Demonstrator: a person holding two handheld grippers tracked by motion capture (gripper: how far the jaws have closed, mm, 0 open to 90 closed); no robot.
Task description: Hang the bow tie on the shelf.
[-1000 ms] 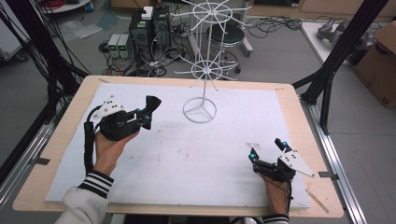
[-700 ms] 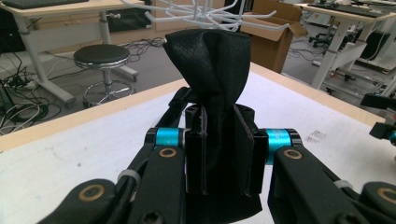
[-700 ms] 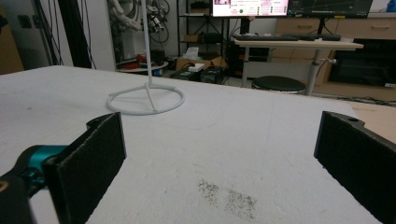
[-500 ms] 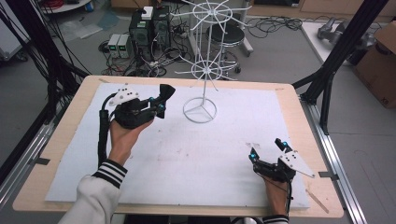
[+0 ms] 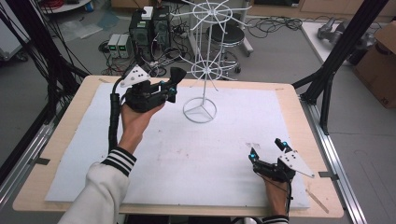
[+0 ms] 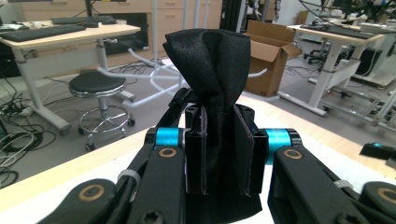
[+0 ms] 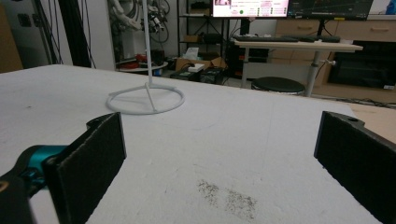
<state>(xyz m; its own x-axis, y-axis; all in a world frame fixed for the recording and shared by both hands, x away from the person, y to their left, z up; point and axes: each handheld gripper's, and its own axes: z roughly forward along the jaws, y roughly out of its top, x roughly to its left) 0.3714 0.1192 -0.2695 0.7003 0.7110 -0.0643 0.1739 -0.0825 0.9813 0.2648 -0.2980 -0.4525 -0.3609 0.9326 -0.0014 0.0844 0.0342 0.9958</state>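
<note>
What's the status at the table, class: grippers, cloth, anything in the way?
Left gripper shut on black cloth, raised beside white wire stand. Right gripper open, empty, low over the table. Nothing between cloth and stand.

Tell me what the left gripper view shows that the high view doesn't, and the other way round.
Left gripper view: the black cloth up close, bunched and clamped between the left gripper jaws.

High view: the right gripper resting open near the table's front, and the wire rack's ring base on the white mat.

Both: left gripper, black cloth, round stool behind the table.

Lab: computers, cables, monitors
</note>
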